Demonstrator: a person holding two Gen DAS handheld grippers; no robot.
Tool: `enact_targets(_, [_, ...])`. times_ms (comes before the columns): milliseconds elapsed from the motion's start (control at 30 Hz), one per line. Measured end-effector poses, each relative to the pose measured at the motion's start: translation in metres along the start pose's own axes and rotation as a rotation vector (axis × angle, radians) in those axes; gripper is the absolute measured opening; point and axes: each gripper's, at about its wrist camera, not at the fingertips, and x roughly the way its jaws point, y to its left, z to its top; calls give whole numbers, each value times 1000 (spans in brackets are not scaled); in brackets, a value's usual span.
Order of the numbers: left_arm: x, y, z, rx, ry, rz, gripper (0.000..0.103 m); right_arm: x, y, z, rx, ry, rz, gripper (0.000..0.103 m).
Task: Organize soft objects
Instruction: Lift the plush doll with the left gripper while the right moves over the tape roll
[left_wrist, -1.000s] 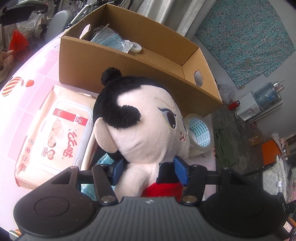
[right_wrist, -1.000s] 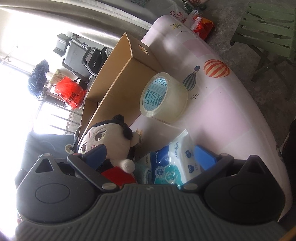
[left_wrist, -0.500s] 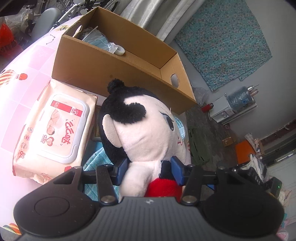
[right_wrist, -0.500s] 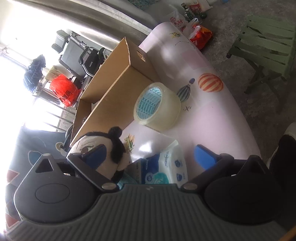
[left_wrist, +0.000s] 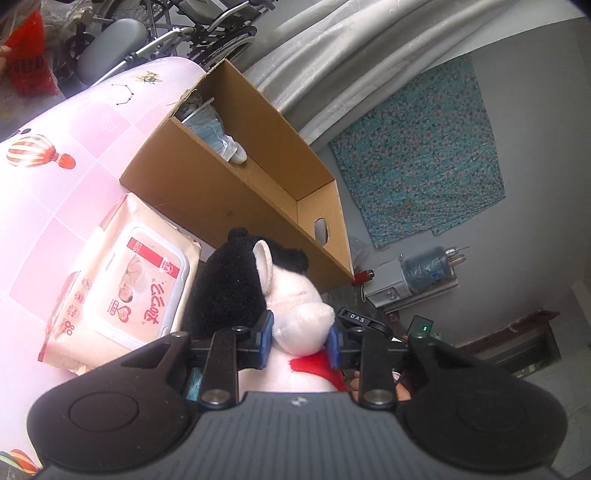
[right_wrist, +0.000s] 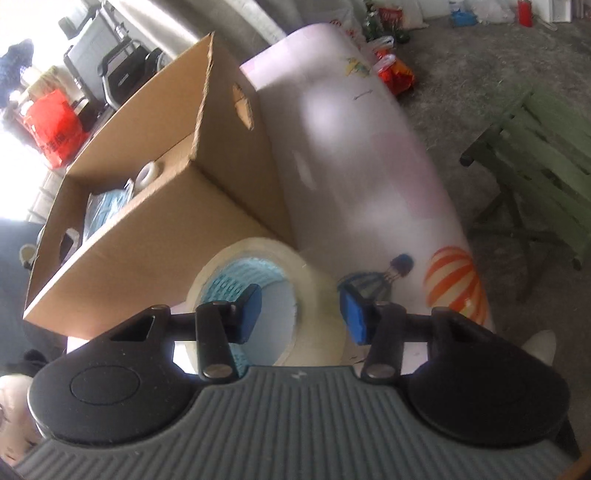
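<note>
The right gripper (right_wrist: 300, 313) hangs over a tape roll (right_wrist: 271, 295), jaws closing around its wall, seemingly not yet pressing. At ten o'clock stands the cardboard box (right_wrist: 147, 236); at two o'clock stretches the pink table (right_wrist: 369, 166).

Grey wall (left_wrist: 535, 122), floral cloth (left_wrist: 417, 147), pale curtains (left_wrist: 332, 70)

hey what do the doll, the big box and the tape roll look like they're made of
Doll: plush fabric, by its fuzzy nap; the hair is a black, shaggier pile.
Box: corrugated cardboard, matte brown, raw edges and punched handle holes.
Tape roll: clear glossy plastic film, probably on a card core printed blue inside; the core's material can't be told for sure.
</note>
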Motion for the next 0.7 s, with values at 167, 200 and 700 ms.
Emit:
enact_targets(167, [3,0,-1,39,26,-11,30,8,27,-15,-93,33,11,49])
enact_targets(200, [4,0,-2,50,25,-13,31,10,30,-17,-92,43,29,50])
enact_targets(700, [1,-2,-16,223,134,178,62,-88,24,-81,145,81,424,87])
